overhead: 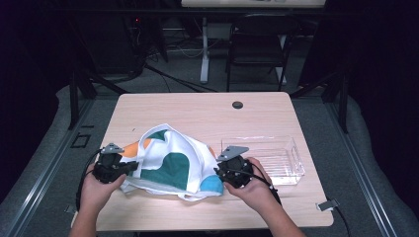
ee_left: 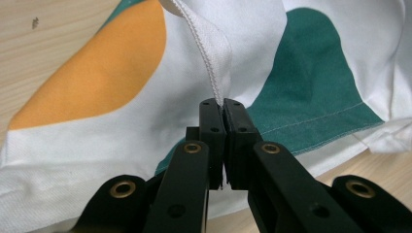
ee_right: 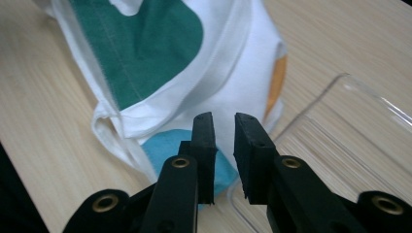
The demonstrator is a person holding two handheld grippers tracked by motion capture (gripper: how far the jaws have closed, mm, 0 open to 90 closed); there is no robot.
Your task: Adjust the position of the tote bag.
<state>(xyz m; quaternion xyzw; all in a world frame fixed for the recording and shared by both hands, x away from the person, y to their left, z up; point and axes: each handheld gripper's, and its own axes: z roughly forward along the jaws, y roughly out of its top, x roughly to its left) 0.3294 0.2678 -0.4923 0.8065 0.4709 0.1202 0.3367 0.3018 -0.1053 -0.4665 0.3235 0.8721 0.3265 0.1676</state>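
A white cloth (overhead: 163, 148) with green, orange and blue patches lies crumpled on the wooden table (overhead: 197, 111). At its left side my left gripper (overhead: 133, 167) is shut on the cloth's edge; in the left gripper view the jaws (ee_left: 223, 104) pinch a white stitched hem of the cloth (ee_left: 97, 77), which rises up from them. My right gripper (overhead: 218, 171) sits at the cloth's right end. Its jaws (ee_right: 224, 119) stand a little apart over a blue patch of the cloth (ee_right: 145, 48), with nothing between them.
A clear plastic tray (overhead: 297, 153) stands on the table right of the cloth, its near corner (ee_right: 350, 97) close beside my right gripper. A dark round grommet (overhead: 237, 104) sits near the table's far edge. A chair and desk legs stand beyond the table.
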